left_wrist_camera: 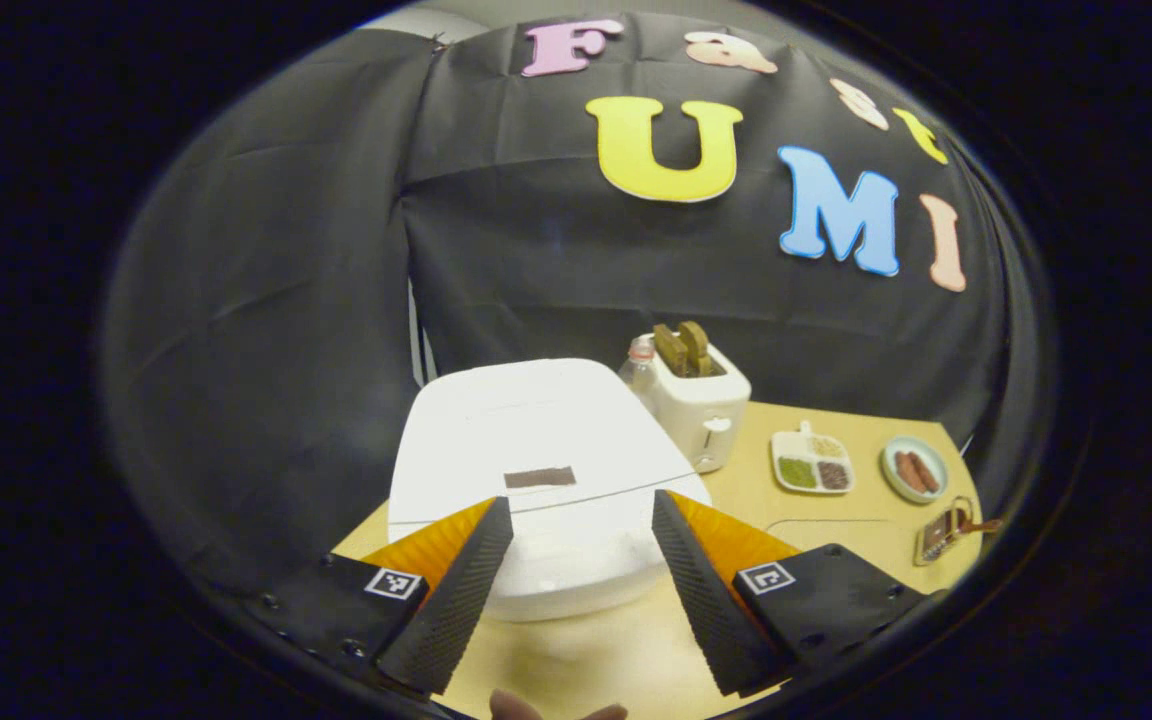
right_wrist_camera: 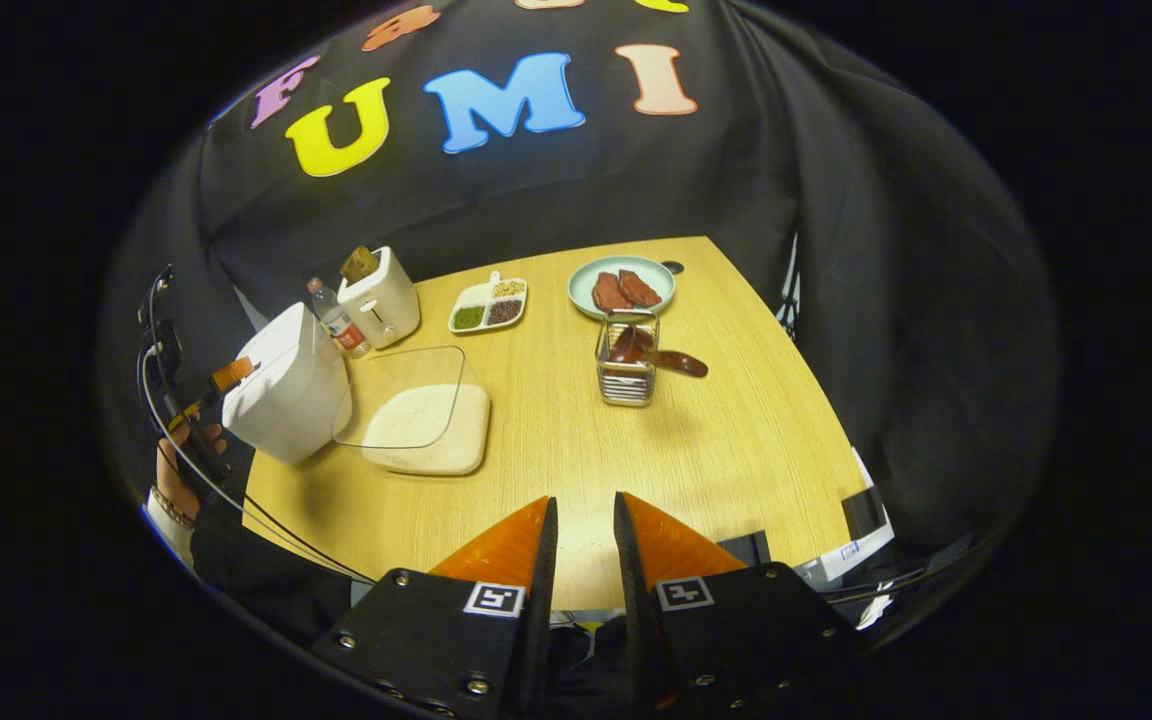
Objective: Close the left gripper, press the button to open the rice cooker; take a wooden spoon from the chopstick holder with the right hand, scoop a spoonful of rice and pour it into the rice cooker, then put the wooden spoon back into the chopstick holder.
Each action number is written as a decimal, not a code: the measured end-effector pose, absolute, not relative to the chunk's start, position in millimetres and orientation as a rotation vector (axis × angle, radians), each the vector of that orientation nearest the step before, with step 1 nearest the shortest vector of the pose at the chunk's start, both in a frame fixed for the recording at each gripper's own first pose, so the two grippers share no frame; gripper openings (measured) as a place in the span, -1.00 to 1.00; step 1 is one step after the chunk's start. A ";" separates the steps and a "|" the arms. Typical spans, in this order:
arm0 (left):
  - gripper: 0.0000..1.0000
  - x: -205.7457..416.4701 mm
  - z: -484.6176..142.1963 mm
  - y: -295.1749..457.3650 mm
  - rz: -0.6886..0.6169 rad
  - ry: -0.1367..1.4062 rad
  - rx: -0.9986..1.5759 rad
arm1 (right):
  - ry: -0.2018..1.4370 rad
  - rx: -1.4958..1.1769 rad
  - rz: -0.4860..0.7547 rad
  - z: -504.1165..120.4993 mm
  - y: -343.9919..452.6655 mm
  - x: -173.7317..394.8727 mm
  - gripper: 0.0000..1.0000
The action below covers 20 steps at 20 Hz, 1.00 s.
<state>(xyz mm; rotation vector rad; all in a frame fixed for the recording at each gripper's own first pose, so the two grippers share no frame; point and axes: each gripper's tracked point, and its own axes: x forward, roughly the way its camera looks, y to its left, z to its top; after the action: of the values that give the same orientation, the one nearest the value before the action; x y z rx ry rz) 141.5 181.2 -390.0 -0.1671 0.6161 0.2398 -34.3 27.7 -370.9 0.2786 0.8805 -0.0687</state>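
The white rice cooker [left_wrist_camera: 536, 450] stands shut just ahead, with a dark strip [left_wrist_camera: 539, 477] on its lid. My left gripper [left_wrist_camera: 581, 500] is open, its fingers spread over the cooker's front edge and holding nothing. In the right gripper view the cooker [right_wrist_camera: 286, 395] is at the table's left, with the left gripper [right_wrist_camera: 226, 378] and a hand [right_wrist_camera: 181, 460] beside it. A wooden spoon [right_wrist_camera: 671, 360] leans out of the wire chopstick holder [right_wrist_camera: 626, 375] at mid-table. A glass dish of rice [right_wrist_camera: 426, 420] lies next to the cooker. My right gripper [right_wrist_camera: 584, 500] hangs over the near table edge, a narrow gap between its fingers, nothing in it.
A white toaster [right_wrist_camera: 381, 295] and a small bottle [right_wrist_camera: 336, 318] stand behind the cooker. A divided dish [right_wrist_camera: 489, 305] and a plate of brown pieces [right_wrist_camera: 621, 285] sit at the back. Bare wooden table [right_wrist_camera: 716, 450] stretches between the holder and my right gripper.
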 end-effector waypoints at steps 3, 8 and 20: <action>0.90 106.3 -335.6 146.5 0.175 0.563 -0.251 | 0.765 0.229 -0.003 -323.5 34.4 -10.4 -0.31; 0.93 64.8 -208.0 86.6 0.072 0.391 -0.240 | 0.483 0.045 0.094 -216.4 23.0 10.5 0.12; 0.85 -59.2 62.2 -41.9 0.005 -0.056 -0.068 | -0.024 0.073 0.065 -10.9 -35.0 -63.5 0.91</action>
<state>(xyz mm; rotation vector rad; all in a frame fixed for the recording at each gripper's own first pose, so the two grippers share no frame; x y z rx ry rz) -59.2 -41.9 62.2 -0.0683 -0.0557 0.0045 -63.5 -35.0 -10.9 0.0733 -0.0236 0.0645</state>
